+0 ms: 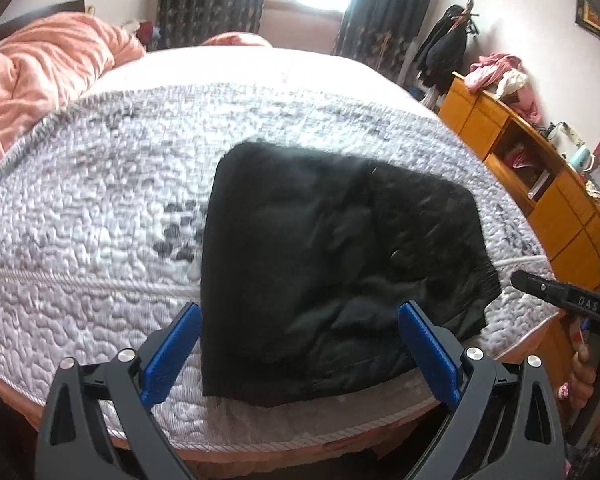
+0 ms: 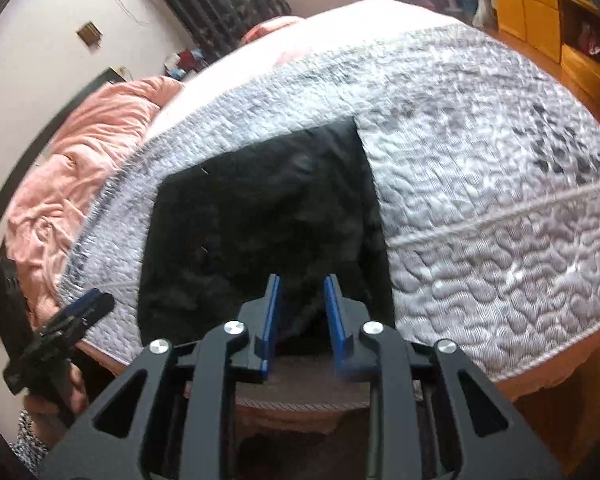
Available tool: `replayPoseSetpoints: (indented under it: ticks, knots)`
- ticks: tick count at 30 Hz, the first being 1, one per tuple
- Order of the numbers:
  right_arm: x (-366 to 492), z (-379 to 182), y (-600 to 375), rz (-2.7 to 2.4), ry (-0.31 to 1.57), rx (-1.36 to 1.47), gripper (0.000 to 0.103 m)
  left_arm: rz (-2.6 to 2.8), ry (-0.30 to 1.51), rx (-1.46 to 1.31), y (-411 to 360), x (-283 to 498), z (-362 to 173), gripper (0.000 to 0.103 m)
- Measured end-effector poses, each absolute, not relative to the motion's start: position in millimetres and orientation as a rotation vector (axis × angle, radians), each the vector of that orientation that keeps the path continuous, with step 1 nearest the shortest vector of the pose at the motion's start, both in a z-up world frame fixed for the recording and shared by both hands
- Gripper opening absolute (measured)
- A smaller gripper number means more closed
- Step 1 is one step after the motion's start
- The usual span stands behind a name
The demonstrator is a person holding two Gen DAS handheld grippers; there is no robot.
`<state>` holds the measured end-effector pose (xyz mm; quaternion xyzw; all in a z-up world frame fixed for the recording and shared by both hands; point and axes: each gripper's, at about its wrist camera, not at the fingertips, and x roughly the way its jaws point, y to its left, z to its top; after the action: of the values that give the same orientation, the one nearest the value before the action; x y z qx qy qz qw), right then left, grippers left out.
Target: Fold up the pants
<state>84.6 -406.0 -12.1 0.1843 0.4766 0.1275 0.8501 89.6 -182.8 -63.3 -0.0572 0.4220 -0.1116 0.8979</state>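
Black pants (image 1: 332, 256) are lying folded into a compact rectangle on the grey-white quilted bed cover (image 1: 100, 200), at the cover's near edge and slightly overhanging it. Left gripper (image 1: 300, 344) is hovering above the pants' near edge, blue fingers (image 1: 172, 352) spread wide, nothing between them. Right gripper (image 2: 302, 312) is hovering over the pants' near edge too, jaws standing narrow with a gap, gripping nothing. A pink blanket (image 1: 40, 80) is lying bunched at the cover's far left side. A wooden cabinet (image 1: 540, 184) is standing beyond the cover's right side.
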Motion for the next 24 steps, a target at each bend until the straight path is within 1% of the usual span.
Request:
replayPoseSetpoints:
  ticks: [4,8,11,17,19,21,24]
  knots:
    - [98.7,-14.8,-388.7,0.283,1.005,0.347,0.027,-0.235,0.832,-0.106,-187.4,89.8,-51.6,0.099]
    - [113.8,-39.5,-380.7,0.263,1.061,0.316,0.027,-0.226,0.821,-0.078,-193.0,90.8,-49.3,0.099]
    - [117.4,-60.1,-384.4,0.249,1.091,0.335,0.025,-0.22,0.818,-0.076,-192.8,92.8,-51.1,0.099]
    - [114.8,-73.9,-385.2,0.26,1.099,0.336,0.025,-0.221,0.816,-0.092,-190.1,98.4,-53.4,0.099]
    - [113.6,-71.9,-384.5,0.271,1.096,0.333,0.028,-0.223,0.816,-0.092,-190.5,100.3,-54.5,0.099]
    - [111.8,-66.0,-384.7,0.296,1.087,0.359,0.037,-0.224,0.816,-0.086,-192.1,101.2,-54.6,0.099]
    - [110.5,-55.7,-388.7,0.31,1.058,0.386,0.044,-0.227,0.808,-0.079,-193.6,102.8,-53.3,0.099]
